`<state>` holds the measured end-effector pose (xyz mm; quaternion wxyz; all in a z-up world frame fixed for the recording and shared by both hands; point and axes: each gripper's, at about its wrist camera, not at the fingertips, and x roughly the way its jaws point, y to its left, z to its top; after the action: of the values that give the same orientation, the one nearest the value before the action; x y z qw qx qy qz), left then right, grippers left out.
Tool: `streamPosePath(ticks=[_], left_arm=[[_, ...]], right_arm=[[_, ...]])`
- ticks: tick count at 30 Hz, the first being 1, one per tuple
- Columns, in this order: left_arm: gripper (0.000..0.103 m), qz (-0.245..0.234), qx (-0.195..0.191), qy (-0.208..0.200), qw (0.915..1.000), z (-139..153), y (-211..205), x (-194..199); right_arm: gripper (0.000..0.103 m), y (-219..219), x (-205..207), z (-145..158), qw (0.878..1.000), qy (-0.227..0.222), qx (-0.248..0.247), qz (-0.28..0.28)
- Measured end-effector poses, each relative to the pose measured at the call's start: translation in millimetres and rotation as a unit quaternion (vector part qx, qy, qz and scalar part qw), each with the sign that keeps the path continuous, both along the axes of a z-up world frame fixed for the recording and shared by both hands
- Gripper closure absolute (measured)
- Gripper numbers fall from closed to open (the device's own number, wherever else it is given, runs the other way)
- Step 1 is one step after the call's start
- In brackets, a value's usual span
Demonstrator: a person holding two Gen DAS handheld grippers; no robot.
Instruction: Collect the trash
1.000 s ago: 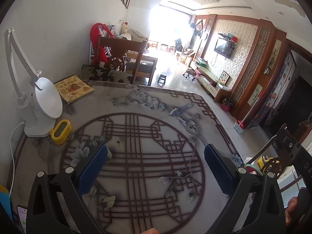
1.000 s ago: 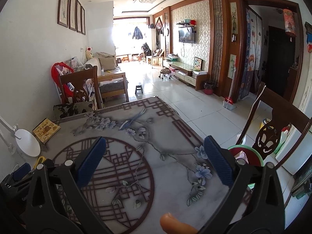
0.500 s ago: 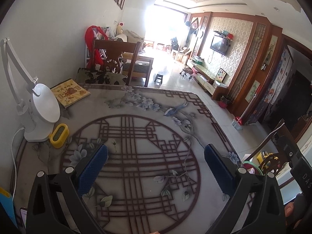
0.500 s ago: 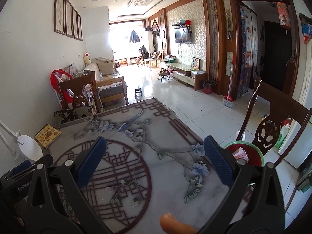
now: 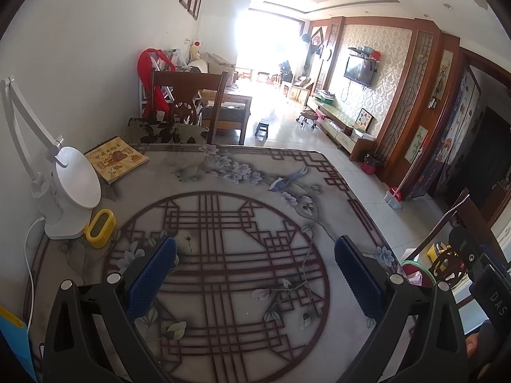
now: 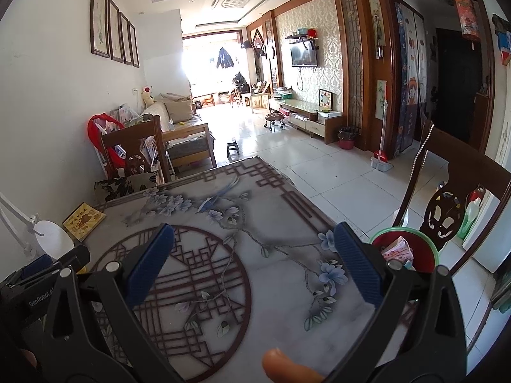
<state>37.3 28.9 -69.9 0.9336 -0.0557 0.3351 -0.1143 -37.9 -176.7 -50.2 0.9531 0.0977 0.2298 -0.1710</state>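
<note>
Red green-rimmed bin (image 6: 429, 249) beside table (image 6: 287, 223) (crumpled trash (image 6: 397, 250) inside)

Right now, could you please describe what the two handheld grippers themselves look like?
Both match: the left gripper and right gripper each have black plastic arms with silver rivets, ending in ribbed blue pads. White "GenRobot.AI" lettering marks the left one's body as seen from the right wrist camera; "DAS" shows on the right's.
</note>
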Motion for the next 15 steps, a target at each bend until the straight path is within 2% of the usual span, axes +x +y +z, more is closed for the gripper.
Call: streamPosePath(ticks=[15], left_arm=[[0.008, -0.001, 0.007, 0.007, 0.9999, 1, 1, 8]], right_arm=[[0.004, -1, 17, -12, 1.000, 0.018, 0.006, 0.006]])
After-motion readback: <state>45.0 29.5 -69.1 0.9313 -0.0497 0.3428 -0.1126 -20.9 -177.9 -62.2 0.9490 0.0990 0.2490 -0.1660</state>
